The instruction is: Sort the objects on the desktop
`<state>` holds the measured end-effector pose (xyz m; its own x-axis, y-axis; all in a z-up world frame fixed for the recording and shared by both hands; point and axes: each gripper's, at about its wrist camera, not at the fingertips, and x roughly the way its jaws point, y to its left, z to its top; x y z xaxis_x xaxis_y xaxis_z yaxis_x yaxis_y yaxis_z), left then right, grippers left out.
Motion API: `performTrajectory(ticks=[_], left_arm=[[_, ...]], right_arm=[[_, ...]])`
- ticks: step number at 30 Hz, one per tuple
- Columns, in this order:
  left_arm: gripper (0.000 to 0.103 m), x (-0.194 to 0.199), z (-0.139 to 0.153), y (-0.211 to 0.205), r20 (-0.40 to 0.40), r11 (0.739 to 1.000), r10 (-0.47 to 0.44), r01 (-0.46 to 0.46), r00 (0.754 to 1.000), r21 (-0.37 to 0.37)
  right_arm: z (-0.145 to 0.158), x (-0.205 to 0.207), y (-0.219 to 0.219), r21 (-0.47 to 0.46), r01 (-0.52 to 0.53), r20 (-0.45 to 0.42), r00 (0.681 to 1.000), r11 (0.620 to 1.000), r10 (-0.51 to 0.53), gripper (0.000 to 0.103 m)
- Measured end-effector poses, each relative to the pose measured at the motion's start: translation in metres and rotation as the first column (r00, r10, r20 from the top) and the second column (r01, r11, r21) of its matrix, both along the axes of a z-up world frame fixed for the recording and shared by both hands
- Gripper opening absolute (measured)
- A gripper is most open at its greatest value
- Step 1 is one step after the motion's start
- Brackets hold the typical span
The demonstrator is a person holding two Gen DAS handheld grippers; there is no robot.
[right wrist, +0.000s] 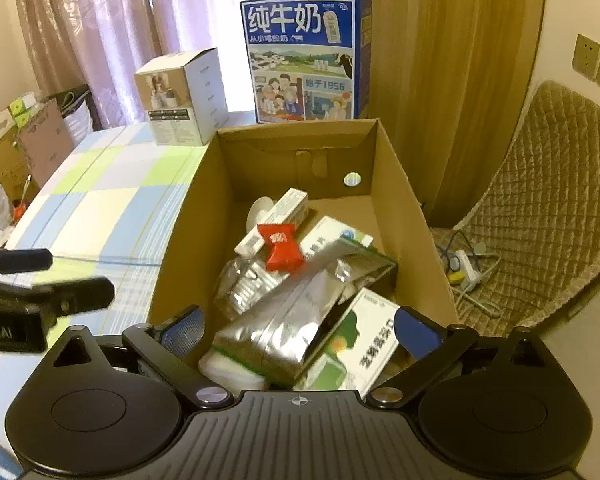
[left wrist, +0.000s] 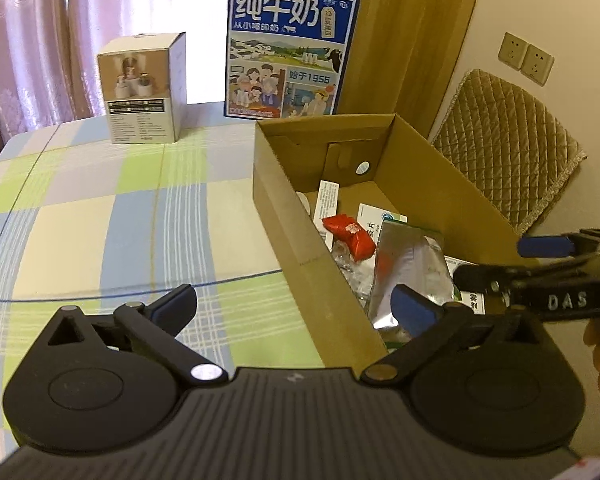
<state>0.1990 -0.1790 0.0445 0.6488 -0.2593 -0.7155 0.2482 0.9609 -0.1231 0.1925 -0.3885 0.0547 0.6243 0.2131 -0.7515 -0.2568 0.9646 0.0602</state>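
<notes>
Cardboard box (right wrist: 384,168), open-topped, sits on the checked desk (left wrist: 100,220) at the right edge, loaded with sorted odds and ends. Inside it, seen from the right wrist camera, a red packet (right wrist: 282,248) lies on top of the pile near the middle, touching a long white carton (right wrist: 276,220) that runs toward 11 o'clock. A silver foil pouch (right wrist: 284,328) slants across the near half, partly covering a green-and-white medicine box (right wrist: 364,352) at 5 o'clock. A second white box (right wrist: 340,236) shows at 1 o'clock of the red packet, and crumpled clear plastic (right wrist: 240,284) lies at 9 o'clock of the pouch.

Right tongs (right wrist: 300,332) hang above the near end of the box, spread wide and empty, one blue pad on each side of the pile. Left tongs (left wrist: 296,308) are likewise spread wide and hold nothing; they straddle the box's left wall, one finger over the desk, the other over the foil pouch (left wrist: 408,268). The right tongs also cross the left camera's view at 3 o'clock (left wrist: 540,260).

Beyond the box, at 12 o'clock, a blue milk carton (left wrist: 288,48) stands upright on the desk; a small white product box (left wrist: 144,88) stands at 11 o'clock, well apart from it. A quilted chair (right wrist: 540,208) stands beside the desk at 3 o'clock, with pink curtains (left wrist: 60,20) behind.
</notes>
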Motion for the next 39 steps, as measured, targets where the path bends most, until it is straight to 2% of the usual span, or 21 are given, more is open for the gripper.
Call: performTrajectory(ticks=[4, 24, 33, 39], left_arm=[[0.101, -0.015, 0.010, 0.004, 0.008, 0.999, 0.027, -0.027, 1.000, -0.025], [0.101, -0.089, 0.054, -0.003, 0.091, 0.999, 0.000, -0.003, 0.996, 0.036], [0.101, -0.125, 0.056, -0.012, 0.091, 0.998, -0.005, 0.000, 0.996, 0.062], [0.101, -0.151, 0.053, -0.012, 0.083, 0.999, -0.012, 0.008, 0.997, 0.047]], right_arm=[[0.006, -0.016, 0.002, -0.012, 0.000, 0.008, 1.000, 1.000, 0.000, 0.101], [0.037, -0.084, -0.001, -0.024, 0.000, 0.035, 0.999, 1.000, 0.001, 0.101], [0.049, -0.115, -0.010, -0.033, 0.008, 0.040, 0.999, 0.999, -0.007, 0.101], [0.058, -0.139, -0.012, -0.046, 0.013, 0.046, 0.999, 0.999, -0.011, 0.101]])
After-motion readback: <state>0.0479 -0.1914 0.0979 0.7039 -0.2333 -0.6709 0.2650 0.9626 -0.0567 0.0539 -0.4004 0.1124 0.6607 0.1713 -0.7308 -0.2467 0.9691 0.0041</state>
